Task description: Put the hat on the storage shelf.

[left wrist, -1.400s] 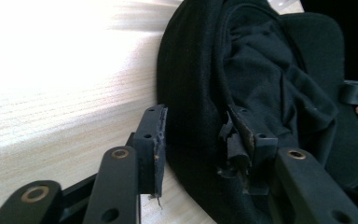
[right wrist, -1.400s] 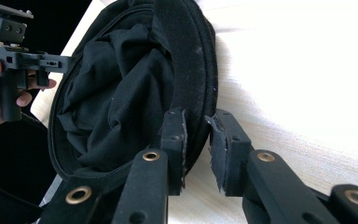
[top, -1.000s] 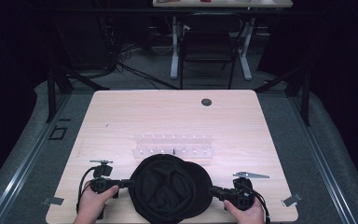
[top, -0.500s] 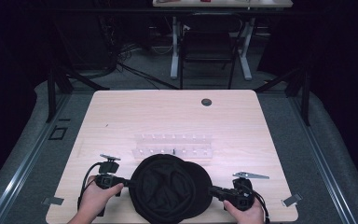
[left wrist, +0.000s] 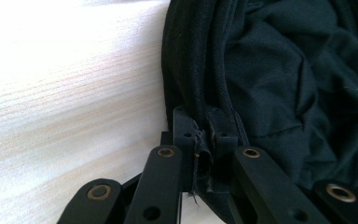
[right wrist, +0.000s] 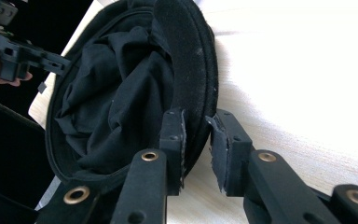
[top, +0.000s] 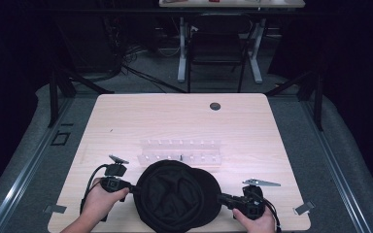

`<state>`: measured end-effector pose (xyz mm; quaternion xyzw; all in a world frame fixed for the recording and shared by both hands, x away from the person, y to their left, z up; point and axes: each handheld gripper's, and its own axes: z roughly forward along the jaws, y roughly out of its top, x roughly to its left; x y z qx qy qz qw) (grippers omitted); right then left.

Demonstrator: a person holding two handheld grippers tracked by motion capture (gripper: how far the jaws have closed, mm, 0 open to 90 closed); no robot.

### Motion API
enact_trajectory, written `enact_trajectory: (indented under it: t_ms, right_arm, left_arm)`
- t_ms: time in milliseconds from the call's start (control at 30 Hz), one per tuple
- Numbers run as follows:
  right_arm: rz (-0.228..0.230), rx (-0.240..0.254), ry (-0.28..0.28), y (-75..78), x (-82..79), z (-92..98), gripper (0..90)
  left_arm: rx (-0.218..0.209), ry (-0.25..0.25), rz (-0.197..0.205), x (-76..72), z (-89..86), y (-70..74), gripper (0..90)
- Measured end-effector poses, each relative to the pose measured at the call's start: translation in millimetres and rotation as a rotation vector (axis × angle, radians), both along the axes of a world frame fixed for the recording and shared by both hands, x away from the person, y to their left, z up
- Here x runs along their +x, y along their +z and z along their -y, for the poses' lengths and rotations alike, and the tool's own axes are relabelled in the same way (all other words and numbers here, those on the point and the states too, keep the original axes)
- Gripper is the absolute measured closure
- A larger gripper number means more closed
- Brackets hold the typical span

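Here, a round black fabric disc (top: 177, 194) (a collapsible thing with a stiff hoop rim and loose cloth inside) lies at the near edge of the pale wooden tabletop (top: 184, 121), between the person's two hands. The left tool (top: 132, 186) meets the disc's left rim, and the left gripper view shows its jaws clenched on the corded edge (left wrist: 200, 93), the pads pressing the cloth between them; these jaws have just been closing onto that rim. The left hand (top: 99, 196) wraps the tool's body, with the cable looping beside it.

The right tool (top: 219, 198) reaches the disc from the opposite side. In the right gripper view one jaw lies against the inner face of the thick padded rim (right wrist: 186, 70) and the other stands on its outer side with a slim gap showing, so the grip looks light, perhaps only just touching; its jaws have just been opening slightly, with the rim between them. The right hand (top: 255, 218) holds that tool close to the tabletop's front edge.

Just beyond the disc, nearer the middle of the tabletop, sits a clear plastic rack (top: 179, 151) with rows of small pegs, apart from both tools. A small dark round spot (top: 215, 106) marks the far side of the tabletop.
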<state>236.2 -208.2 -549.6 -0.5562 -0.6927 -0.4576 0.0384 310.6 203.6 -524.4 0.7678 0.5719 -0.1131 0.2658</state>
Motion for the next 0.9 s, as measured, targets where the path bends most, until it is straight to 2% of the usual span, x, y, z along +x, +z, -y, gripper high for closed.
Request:
enact_trajectory:
  t_ms: [33,67,100,133,233,300,333,433,600,633,667,800,900]
  right_arm:
    - [-0.002,-0.004,0.004,-0.2,0.2,0.6,74.8]
    - [-0.002,-0.004,0.004,-0.2,0.2,0.6,74.8]
    - [-0.005,-0.010,0.006,-0.7,0.1,0.7,74.5]
    - [-0.007,-0.013,0.006,-0.9,0.2,0.8,74.4]
    - [-0.013,-0.023,0.005,-1.4,0.3,1.2,73.9]
    - [-0.018,-0.025,0.002,-2.5,0.5,1.5,73.3]
    - [-0.021,-0.026,0.004,-2.7,0.7,1.6,73.2]
    - [-0.027,-0.028,0.003,-3.7,0.9,1.1,73.2]
    - [-0.038,-0.042,0.012,-5.7,1.7,-0.7,73.4]
    - [-0.045,-0.040,0.014,-6.2,2.1,-0.8,73.3]
    - [-0.045,-0.040,0.012,-6.6,2.3,-0.8,73.3]
    - [-0.056,-0.037,0.017,-7.9,3.0,-0.3,73.2]
    - [-0.066,-0.037,0.022,-9.5,3.6,-1.7,73.1]
  left_arm:
    - [-0.011,-0.001,0.001,-0.1,-0.6,6.3,85.5]
    - [-0.011,-0.001,0.001,-0.1,-0.6,6.3,85.5]
    - [-0.019,-0.010,0.004,-0.3,-0.8,13.9,85.5]
    - [-0.019,-0.010,0.004,-0.3,-0.8,13.9,85.6]
    - [-0.048,-0.014,0.008,-0.3,-1.7,26.0,85.6]
    - [-0.096,-0.009,0.008,0.5,-4.8,37.3,85.6]
    - [-0.096,-0.009,0.008,0.5,-4.8,37.3,85.7]
    - [-0.149,-0.005,0.004,1.0,-8.6,48.0,85.8]
    - [-0.201,-0.009,0.003,-0.6,-9.8,61.2,85.7]
    - [-0.239,-0.004,-0.015,-0.7,-10.5,65.2,85.8]
    - [-0.257,-0.008,-0.024,0.0,-11.6,67.1,85.8]
    - [-0.290,-0.018,-0.041,-0.2,-9.8,77.1,85.9]
    - [-0.296,-0.049,-0.034,-0.6,-7.6,86.7,86.0]
